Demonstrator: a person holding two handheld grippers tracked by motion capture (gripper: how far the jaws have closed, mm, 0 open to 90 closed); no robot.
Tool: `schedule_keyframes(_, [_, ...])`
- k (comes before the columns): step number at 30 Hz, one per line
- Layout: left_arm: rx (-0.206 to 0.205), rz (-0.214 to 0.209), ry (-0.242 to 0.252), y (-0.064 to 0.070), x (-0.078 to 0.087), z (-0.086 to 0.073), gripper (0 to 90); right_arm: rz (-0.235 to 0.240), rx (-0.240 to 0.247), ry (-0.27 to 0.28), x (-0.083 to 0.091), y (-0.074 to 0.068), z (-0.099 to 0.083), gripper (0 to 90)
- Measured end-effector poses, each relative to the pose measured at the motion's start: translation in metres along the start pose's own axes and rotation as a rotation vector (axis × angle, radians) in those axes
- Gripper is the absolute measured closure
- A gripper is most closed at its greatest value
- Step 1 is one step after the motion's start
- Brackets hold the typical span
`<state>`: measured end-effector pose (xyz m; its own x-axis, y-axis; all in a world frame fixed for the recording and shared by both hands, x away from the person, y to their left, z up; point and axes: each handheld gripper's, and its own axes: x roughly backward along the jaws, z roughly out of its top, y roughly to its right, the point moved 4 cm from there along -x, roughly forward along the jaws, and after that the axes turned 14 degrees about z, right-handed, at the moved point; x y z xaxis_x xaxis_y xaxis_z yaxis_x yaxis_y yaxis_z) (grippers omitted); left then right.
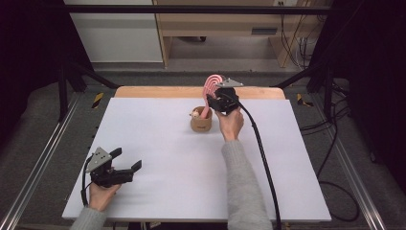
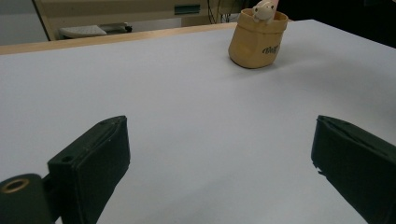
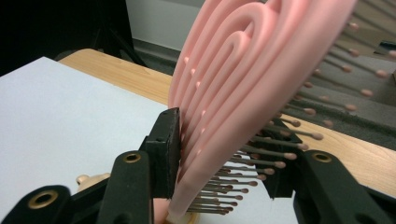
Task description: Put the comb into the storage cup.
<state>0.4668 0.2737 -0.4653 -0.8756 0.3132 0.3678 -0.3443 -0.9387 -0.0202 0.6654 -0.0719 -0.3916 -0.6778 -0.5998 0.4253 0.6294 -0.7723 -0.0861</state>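
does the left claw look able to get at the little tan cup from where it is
Probably yes: the left claw is open, and bare white table lies between it and the cup, though the right claw holds a pink brush in it.

High view: fixed above the near edge, looking forward and down over the whole table (image 1: 158,158). Left gripper view: low over the table, facing the pot (image 2: 258,39) far off. Right gripper view: very near the brush (image 3: 243,84), facing the table's far edge. All share the pot

one hairbrush (image 1: 211,85), one cup (image 1: 201,122), one figurine (image 1: 195,114)
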Motion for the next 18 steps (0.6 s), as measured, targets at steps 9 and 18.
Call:
schedule_keyframes(9, [-0.001,0.0,0.0,0.0001,-0.0001,0.0,4.4,-0.029,0.008,-0.016,-0.0017,0.0033,-0.0026,47.7])
schedule_keyframes(18, [0.0,-0.001,0.0,0.0,0.0,0.0,4.5,-0.061,0.033,-0.031,-0.0051,0.0084,-0.0071,37.6])
